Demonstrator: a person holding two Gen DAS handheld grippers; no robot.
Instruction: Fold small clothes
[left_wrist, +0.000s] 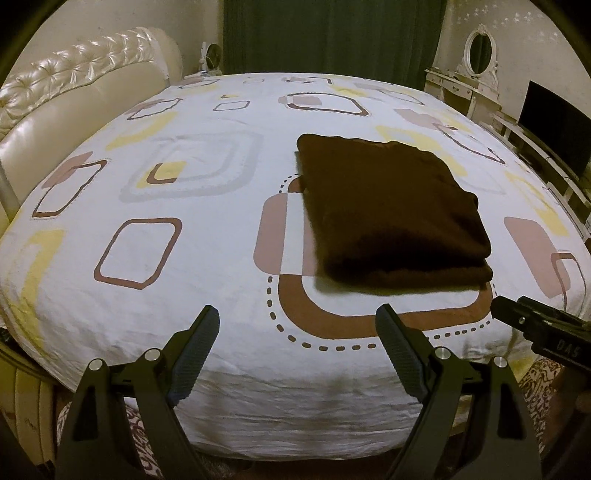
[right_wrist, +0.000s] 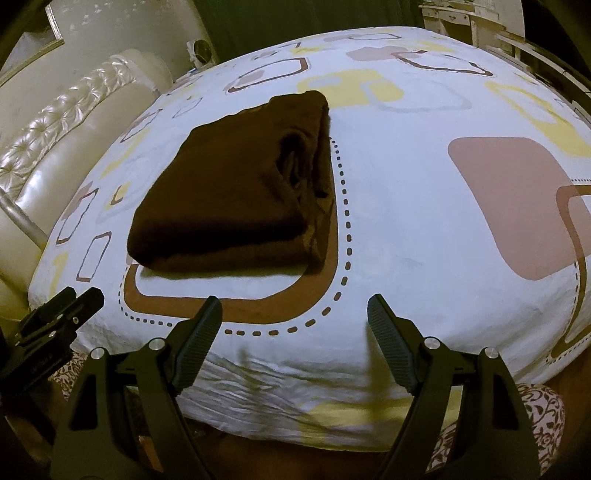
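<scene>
A dark brown garment (left_wrist: 388, 218) lies folded into a thick rectangle on the patterned bed sheet (left_wrist: 207, 229); in the right wrist view the same brown garment (right_wrist: 229, 195) shows its stacked layers along its right side. My left gripper (left_wrist: 297, 317) hovers open above the near edge of the bed, short of the garment and a little to its left, with nothing between its fingers. My right gripper (right_wrist: 295, 308) is open too, near the bed's front edge, just below and right of the garment. Each gripper's tip shows at the edge of the other's view.
A cream tufted headboard (left_wrist: 74, 81) runs along the left side of the bed. Beyond the bed stand a green curtain (left_wrist: 332, 33), a white dressing table with an oval mirror (left_wrist: 480, 51) and a dark screen (left_wrist: 554, 125). A leaf-patterned cloth (right_wrist: 543, 417) shows below the bed edge.
</scene>
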